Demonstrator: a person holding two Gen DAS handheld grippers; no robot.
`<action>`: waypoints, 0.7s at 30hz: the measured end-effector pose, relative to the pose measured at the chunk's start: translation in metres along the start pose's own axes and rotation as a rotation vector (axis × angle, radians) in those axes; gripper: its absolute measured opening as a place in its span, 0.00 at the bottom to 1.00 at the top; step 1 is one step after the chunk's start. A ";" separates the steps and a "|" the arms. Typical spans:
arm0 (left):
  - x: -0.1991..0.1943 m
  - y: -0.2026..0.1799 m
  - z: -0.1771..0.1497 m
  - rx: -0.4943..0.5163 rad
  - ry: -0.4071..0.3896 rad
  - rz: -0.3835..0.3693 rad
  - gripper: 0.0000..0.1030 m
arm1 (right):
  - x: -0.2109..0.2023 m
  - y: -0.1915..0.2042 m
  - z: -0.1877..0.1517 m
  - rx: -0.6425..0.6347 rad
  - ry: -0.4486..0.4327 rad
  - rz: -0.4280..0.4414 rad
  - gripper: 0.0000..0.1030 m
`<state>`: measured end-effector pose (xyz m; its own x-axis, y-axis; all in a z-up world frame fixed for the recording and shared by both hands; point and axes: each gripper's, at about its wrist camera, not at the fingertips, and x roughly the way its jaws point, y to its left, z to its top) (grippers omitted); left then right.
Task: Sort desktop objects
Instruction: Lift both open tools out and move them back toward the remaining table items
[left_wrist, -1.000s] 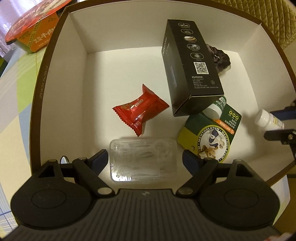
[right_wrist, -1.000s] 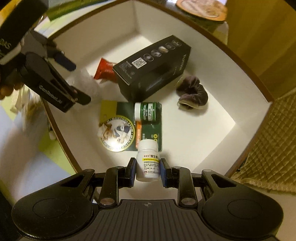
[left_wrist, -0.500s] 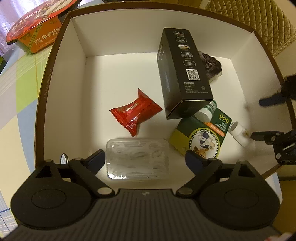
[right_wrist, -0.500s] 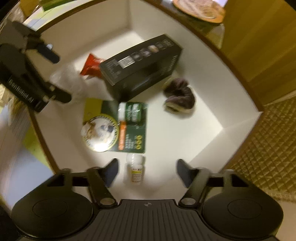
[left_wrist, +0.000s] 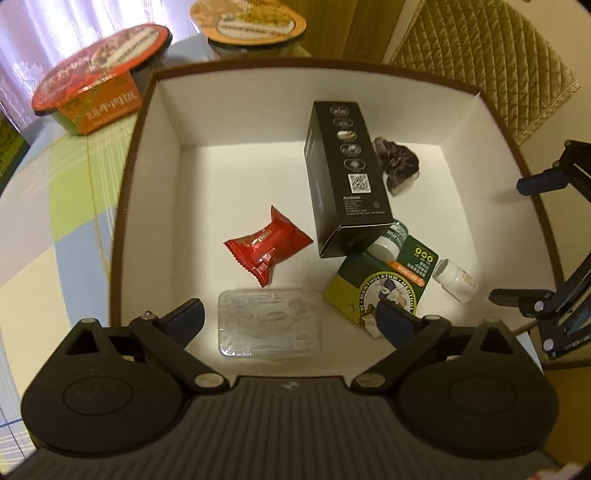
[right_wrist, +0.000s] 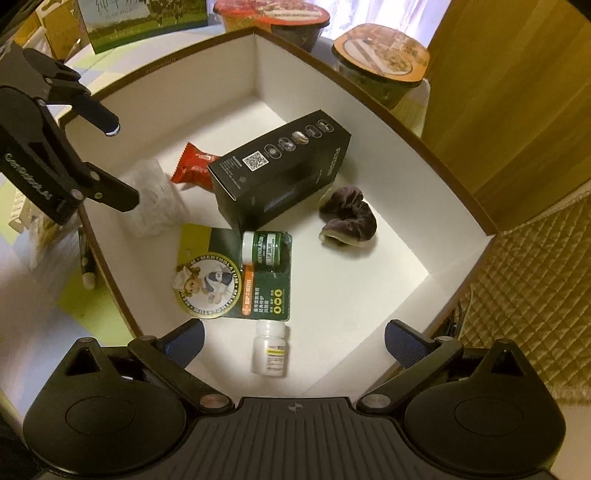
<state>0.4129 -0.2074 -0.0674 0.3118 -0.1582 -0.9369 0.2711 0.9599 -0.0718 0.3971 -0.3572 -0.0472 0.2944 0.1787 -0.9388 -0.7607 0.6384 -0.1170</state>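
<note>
Six items lie in the box: pill bottle, clear case, red candy, black carton, balm card, scrunchie.

Bottle is on its side on the box floor, near the rim, cap at 12 in the right wrist view, base at 6, so its long axis runs along the right hand-held gripper rather than across it. It sits between the two pads but touches neither; jaws are spreading wide and opening, nothing pinched. Card edge is just beside the cap at 12.

Case lies flat at 12 of the left hand-held gripper, long side across the jaws, pads apart on either side w/o contact; those jaws are also spread and opening, holding nothing. Candy is at 12 of the case, carton at 1–2, resting partly on the card. Scrunchie at 2 behind the carton.

Judgement: both drops look done, so the next pick is prob outside the box. Noodle bowls stand on the table at 10–11 in the left view, beyond the box wall; left hand looks nearer the red one. A pen-like thing lies by the box wall at 9 in the right view, too blurred to name.
</note>
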 end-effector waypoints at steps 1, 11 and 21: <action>-0.004 0.001 -0.002 0.001 -0.005 -0.001 0.95 | -0.003 0.000 0.000 0.003 -0.007 -0.001 0.98; -0.041 0.003 -0.023 0.024 -0.058 0.014 0.95 | -0.036 0.007 -0.001 0.039 -0.094 0.009 0.98; -0.079 0.009 -0.049 0.040 -0.119 0.019 0.95 | -0.067 0.038 -0.007 0.063 -0.183 0.045 0.98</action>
<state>0.3460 -0.1744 -0.0110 0.4225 -0.1684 -0.8906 0.2990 0.9535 -0.0385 0.3442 -0.3501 0.0094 0.3651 0.3378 -0.8675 -0.7396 0.6712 -0.0500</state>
